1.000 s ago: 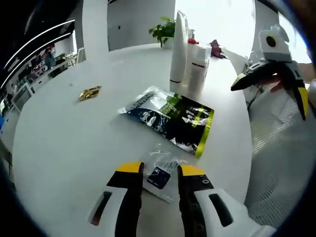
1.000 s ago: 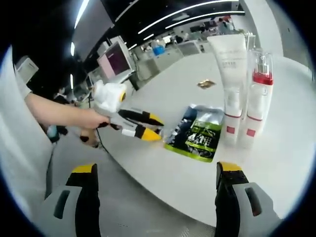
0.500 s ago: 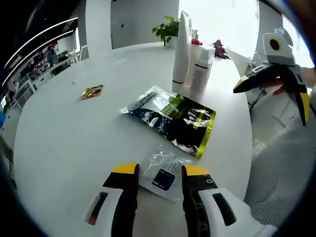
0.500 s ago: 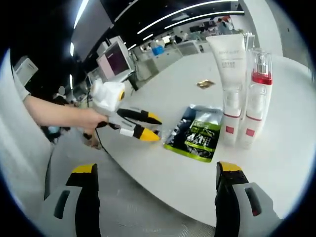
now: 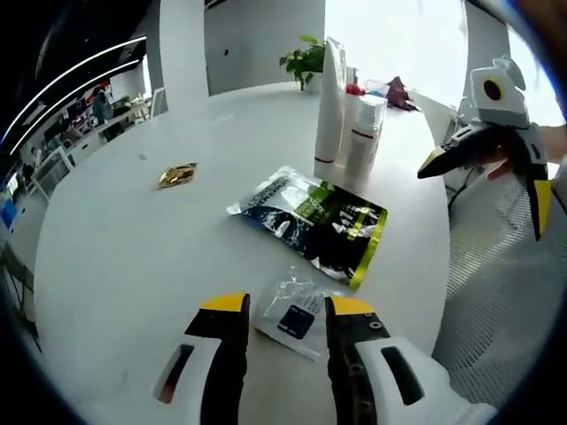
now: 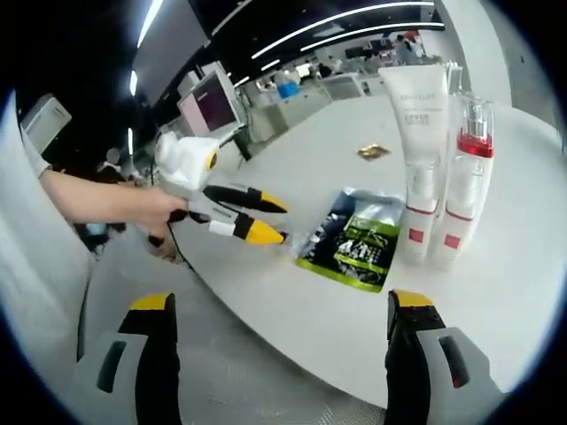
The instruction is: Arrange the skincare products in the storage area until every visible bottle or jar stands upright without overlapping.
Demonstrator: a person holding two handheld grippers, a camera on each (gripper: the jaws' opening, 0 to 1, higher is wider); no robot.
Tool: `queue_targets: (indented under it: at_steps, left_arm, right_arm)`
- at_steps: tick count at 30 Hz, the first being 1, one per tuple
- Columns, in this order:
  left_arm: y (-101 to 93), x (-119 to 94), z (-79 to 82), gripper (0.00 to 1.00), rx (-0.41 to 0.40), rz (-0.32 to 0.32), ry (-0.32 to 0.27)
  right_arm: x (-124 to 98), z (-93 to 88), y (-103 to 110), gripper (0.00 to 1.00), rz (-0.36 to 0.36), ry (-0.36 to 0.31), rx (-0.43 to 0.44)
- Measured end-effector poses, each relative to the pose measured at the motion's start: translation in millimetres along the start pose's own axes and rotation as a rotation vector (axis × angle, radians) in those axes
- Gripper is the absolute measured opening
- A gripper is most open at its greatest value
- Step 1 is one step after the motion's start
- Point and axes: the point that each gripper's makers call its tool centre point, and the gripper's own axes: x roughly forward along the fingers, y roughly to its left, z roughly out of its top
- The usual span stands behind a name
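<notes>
A white tube (image 5: 330, 106) and a clear bottle with a red collar (image 5: 361, 124) stand upright side by side at the far side of the round white table (image 5: 133, 257). A dark green pouch (image 5: 314, 221) lies flat in front of them. My left gripper (image 5: 286, 310) is open, hovering over a small clear sachet (image 5: 297, 317) that lies between its jaws. My right gripper (image 6: 283, 305) is wide open off the table's edge, holding nothing. From there the tube (image 6: 416, 159), the bottle (image 6: 467, 177), the pouch (image 6: 354, 239) and the left gripper (image 6: 264, 220) are in sight.
A gold wrapper (image 5: 177, 174) lies alone at the left of the table. A potted plant (image 5: 306, 62) stands behind the tube. The right gripper (image 5: 496, 133) hangs beyond the table's right edge. A person's arm (image 6: 97, 199) holds the left gripper; a monitor (image 6: 208, 106) stands behind.
My left gripper has lifted a little and drawn back from the table; the sachet still lies flat between its jaws. The right gripper has barely moved.
</notes>
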Motion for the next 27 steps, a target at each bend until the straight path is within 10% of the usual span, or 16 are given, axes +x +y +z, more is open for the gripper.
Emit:
queue_targets:
  at_steps: [17,27]
  left_arm:
    - [-0.6,6,-16.6,0.21,0.096,-0.041,0.115]
    - [0.5,-18,0.4,0.25,0.031,-0.004,0.021]
  right_arm:
    - [0,-1.5,0,0.97,-0.007,0.001,-0.030]
    - [-2,1.0,4,0.97,-0.012,-0.001,-0.051]
